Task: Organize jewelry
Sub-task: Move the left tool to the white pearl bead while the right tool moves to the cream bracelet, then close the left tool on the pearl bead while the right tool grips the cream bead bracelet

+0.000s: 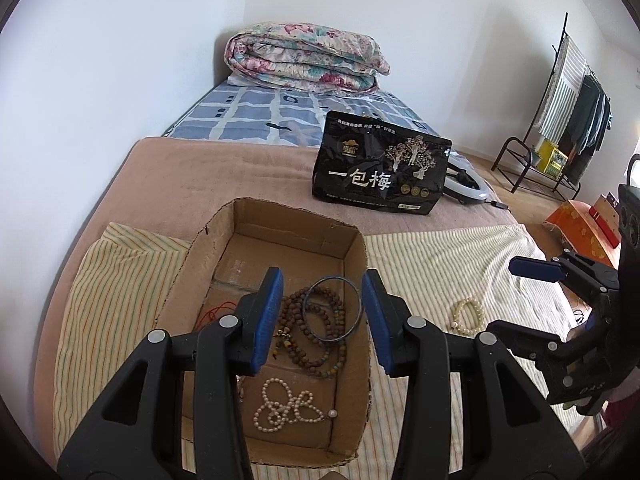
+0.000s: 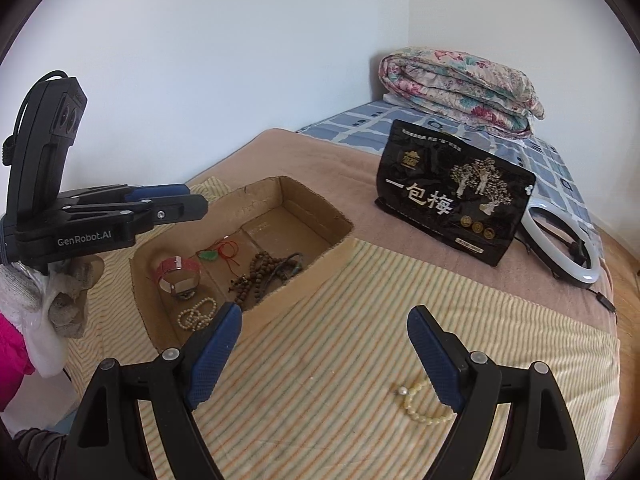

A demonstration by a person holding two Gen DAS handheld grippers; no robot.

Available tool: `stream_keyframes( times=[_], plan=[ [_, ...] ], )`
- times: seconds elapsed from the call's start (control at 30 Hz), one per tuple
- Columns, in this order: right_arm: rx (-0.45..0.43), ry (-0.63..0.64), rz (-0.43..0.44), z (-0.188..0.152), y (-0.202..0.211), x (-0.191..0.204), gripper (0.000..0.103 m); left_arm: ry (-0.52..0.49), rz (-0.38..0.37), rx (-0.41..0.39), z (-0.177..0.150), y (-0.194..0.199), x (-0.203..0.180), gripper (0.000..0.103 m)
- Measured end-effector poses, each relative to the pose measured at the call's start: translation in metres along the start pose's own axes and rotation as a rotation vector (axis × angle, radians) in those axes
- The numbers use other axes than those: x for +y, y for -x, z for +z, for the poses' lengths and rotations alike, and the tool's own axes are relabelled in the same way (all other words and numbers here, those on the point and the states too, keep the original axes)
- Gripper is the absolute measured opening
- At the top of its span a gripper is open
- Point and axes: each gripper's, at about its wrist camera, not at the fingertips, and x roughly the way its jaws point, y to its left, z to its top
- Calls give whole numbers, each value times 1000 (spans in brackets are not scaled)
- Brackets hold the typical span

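Note:
An open cardboard box (image 1: 356, 248) (image 2: 320, 240) sits on a striped cloth on the bed. In it lie a brown bead necklace (image 1: 316, 344) (image 2: 260, 276), a blue bangle (image 1: 352, 288), a pearl strand (image 1: 280, 404) (image 2: 196, 316), a green pendant on a red cord (image 2: 208, 255) and a red watch band (image 2: 176, 276). My left gripper (image 1: 323, 276) (image 2: 196, 198) hovers over the box, jaws apart, nothing between them. A cream bead bracelet (image 1: 468, 316) (image 2: 420, 404) lies on the cloth right of the box. My right gripper (image 2: 324, 332) (image 1: 502, 298) stands wide open above the cloth, the bracelet beside its right finger.
A black snack bag (image 1: 380, 168) (image 2: 452, 204) stands behind the box, with a white ring light (image 2: 560, 240) beside it. A folded floral quilt (image 1: 304, 56) lies at the bed's far end. A clothes rack (image 1: 568, 92) stands by the right wall. A white wall runs along the bed's left side.

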Motion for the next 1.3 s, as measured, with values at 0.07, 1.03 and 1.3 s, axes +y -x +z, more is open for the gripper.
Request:
stream_keyframes(
  times=[0.07, 1.03, 1.3],
  plan=[
    [5, -13, -18, -4, 6, -13, 87, -7, -13, -2, 0, 0, -8, 41],
    [96, -205, -91, -74, 4, -127, 78, -146, -172, 104, -30, -54, -131, 41],
    [176, -235, -75, -92, -37, -138, 58, -178, -180, 165, -50, -86, -150, 36]
  ],
)
